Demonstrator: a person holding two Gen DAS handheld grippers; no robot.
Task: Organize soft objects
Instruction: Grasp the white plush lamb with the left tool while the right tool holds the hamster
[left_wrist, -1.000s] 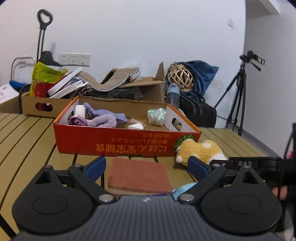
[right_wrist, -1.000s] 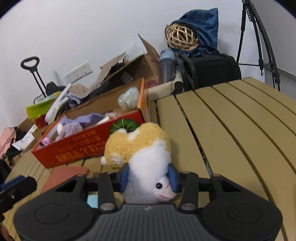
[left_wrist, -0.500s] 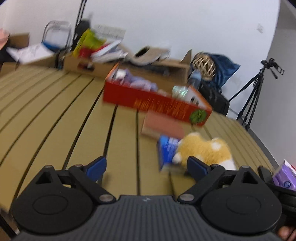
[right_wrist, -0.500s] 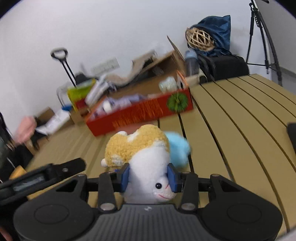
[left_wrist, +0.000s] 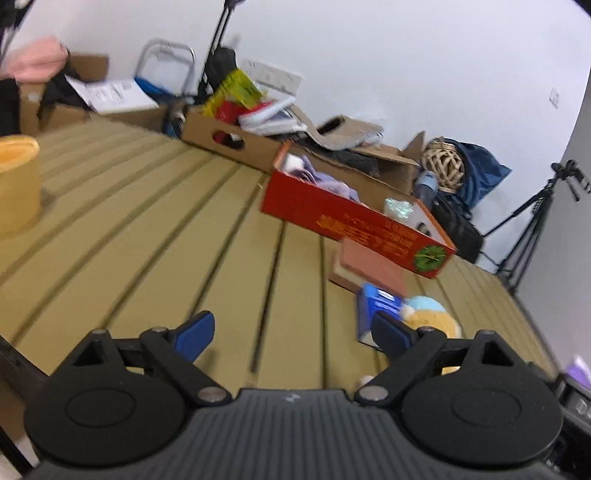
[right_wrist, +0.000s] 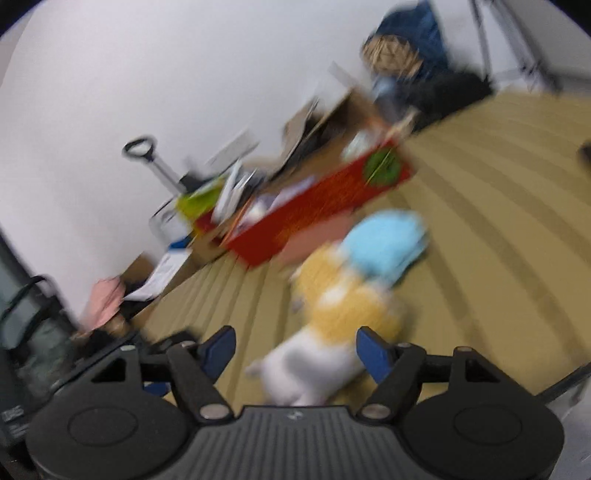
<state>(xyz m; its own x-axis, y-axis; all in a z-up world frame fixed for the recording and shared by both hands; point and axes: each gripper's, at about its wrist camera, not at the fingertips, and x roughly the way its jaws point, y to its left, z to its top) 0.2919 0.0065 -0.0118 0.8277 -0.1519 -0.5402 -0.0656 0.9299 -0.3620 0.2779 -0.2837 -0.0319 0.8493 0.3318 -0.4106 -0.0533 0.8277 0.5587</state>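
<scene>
The orange and white plush dog (right_wrist: 343, 306) lies on the slatted table (right_wrist: 498, 258) between the jaws of my right gripper (right_wrist: 295, 349). Those jaws are opening and their blue pads (right_wrist: 371, 352) stand apart from the toy. A light blue soft toy (right_wrist: 388, 243) rests just beyond the dog. The red box (right_wrist: 317, 210) with soft items in it sits farther back. In the left wrist view the plush dog (left_wrist: 432, 319) shows behind the right finger of my left gripper (left_wrist: 291, 336), which is open with nothing in it. The red box (left_wrist: 332, 210) lies ahead to the right.
A pinkish sponge pad (left_wrist: 369, 262) and a blue packet (left_wrist: 376, 306) lie in front of the red box. A yellow tub (left_wrist: 16, 184) stands at the table's left. A brown cardboard box (left_wrist: 229, 136) with clutter, bags and a tripod (left_wrist: 532, 218) are behind.
My right gripper's jaws have spread and let go of the plush dog, which now lies on the table. Both views have swung, and the red box sits farther off to the right in the left view.
</scene>
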